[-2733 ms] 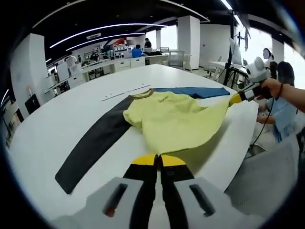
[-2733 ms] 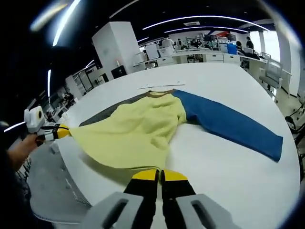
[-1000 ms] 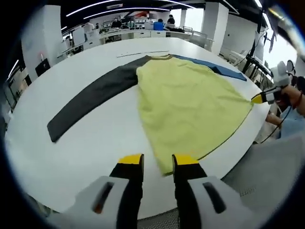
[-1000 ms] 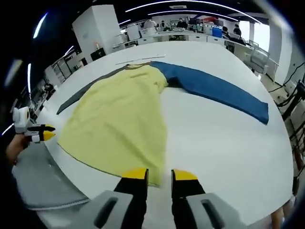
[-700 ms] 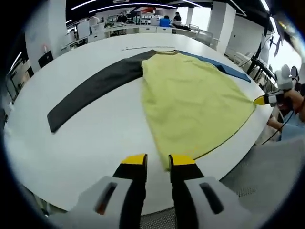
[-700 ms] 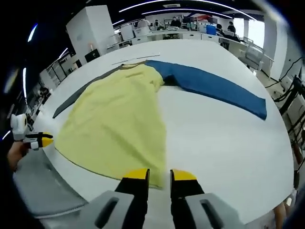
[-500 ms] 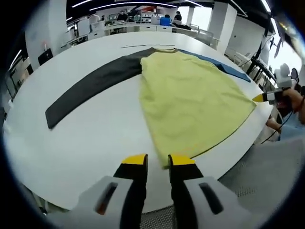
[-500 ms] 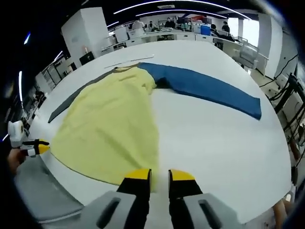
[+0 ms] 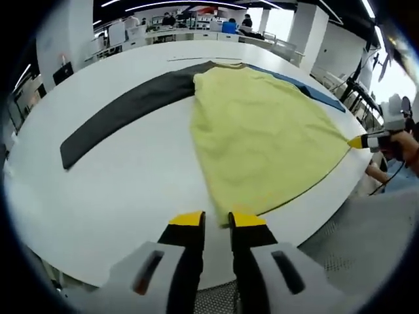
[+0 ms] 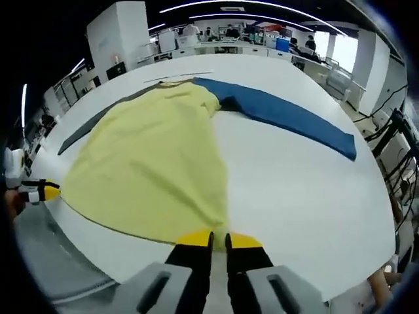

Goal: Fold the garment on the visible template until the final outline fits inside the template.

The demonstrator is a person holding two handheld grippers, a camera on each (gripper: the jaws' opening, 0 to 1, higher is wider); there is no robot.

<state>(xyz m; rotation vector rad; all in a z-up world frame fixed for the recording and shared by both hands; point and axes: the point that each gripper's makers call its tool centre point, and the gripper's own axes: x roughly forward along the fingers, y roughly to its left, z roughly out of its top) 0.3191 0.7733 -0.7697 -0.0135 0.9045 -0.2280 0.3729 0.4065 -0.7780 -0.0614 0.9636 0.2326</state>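
Matt soft cloth garment (image 9: 262, 131) lies on a smooth, faintly glossy white table (image 9: 118, 176)

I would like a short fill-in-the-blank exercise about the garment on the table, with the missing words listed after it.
1. The yellow fabric body of the garment lies spread flat on a round ____ table.
2. One long sleeve is dark grey; the other long sleeve is ____.
3. Both sleeves lie stretched ____ from the body, not folded over it.

Missing words: white; blue; outward

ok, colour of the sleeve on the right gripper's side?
Blue sleeve; clearest in the right gripper view.
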